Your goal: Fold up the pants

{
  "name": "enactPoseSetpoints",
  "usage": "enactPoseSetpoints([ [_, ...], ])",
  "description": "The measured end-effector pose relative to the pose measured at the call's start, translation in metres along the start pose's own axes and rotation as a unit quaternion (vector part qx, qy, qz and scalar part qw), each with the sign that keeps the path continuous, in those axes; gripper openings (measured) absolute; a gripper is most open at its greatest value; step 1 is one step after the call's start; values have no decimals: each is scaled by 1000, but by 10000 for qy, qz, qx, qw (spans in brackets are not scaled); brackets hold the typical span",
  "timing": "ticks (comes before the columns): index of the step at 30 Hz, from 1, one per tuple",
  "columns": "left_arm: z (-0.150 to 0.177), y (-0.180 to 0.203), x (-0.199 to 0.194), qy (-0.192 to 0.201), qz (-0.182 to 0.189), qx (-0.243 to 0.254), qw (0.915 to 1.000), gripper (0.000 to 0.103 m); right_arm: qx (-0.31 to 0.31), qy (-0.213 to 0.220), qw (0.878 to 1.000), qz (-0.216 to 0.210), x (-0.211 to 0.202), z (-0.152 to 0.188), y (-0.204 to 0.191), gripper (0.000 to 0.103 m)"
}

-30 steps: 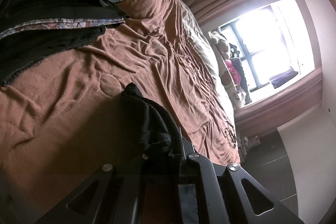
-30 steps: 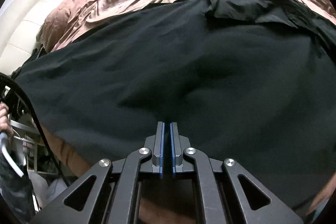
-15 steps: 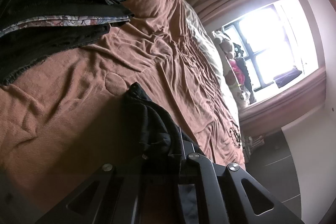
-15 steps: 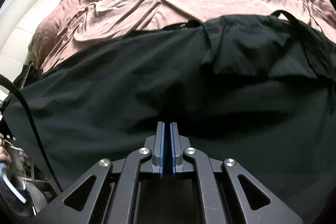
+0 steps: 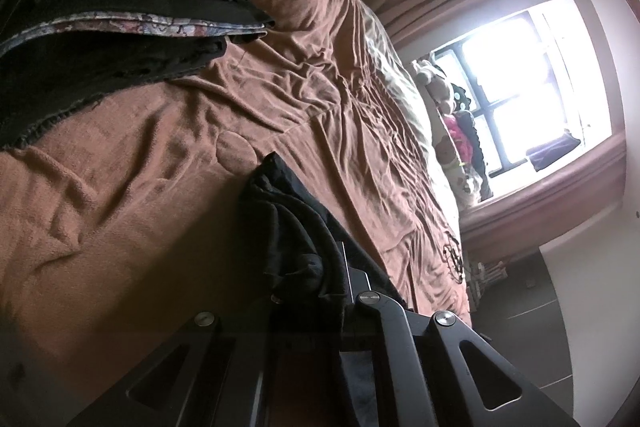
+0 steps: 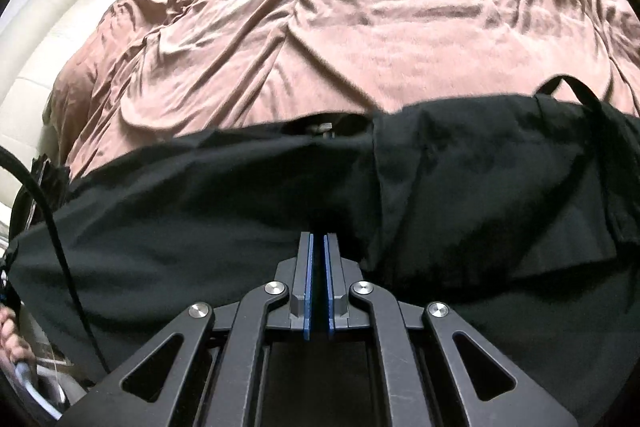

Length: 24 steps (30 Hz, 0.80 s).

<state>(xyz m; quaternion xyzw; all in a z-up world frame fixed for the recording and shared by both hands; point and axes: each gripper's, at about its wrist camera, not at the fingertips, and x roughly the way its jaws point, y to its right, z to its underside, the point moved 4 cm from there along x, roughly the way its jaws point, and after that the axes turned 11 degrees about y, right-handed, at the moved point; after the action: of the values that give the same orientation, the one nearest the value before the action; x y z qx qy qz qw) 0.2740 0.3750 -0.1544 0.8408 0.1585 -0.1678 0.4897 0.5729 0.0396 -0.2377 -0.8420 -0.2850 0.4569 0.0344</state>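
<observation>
Both clamped on black pants (image 6: 240, 211): left hand-held gripper (image 5: 320, 267), right hand-held gripper (image 6: 317, 247); lay the fold flat, edges matched, near the bed (image 6: 360, 27) edge

black pants (image 6: 248, 227) spread crosswise over the brown bedspread (image 6: 360, 39).

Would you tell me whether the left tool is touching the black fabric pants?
Touching. The left wrist view shows the black fabric pants bunched over the left tool, hiding its fingertips, with cloth draped onto its frame.
</observation>
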Motion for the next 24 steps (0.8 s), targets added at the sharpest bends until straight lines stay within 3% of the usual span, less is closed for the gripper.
enactPoseSetpoints([
  [4, -1, 1, 0, 5, 46, 18, 10000, 5, -207, 236, 9995, -21, -5, -14, -7, 2],
  [11, -4, 20, 2, -10, 235, 97, 9997, 5, -248, 741, 9967, -221, -66, -24, -14, 2],
  [24, -14, 113, -1, -52, 752, 680, 9948, 5, 68, 127, 9990, -418, -75, 62, -13, 2],
])
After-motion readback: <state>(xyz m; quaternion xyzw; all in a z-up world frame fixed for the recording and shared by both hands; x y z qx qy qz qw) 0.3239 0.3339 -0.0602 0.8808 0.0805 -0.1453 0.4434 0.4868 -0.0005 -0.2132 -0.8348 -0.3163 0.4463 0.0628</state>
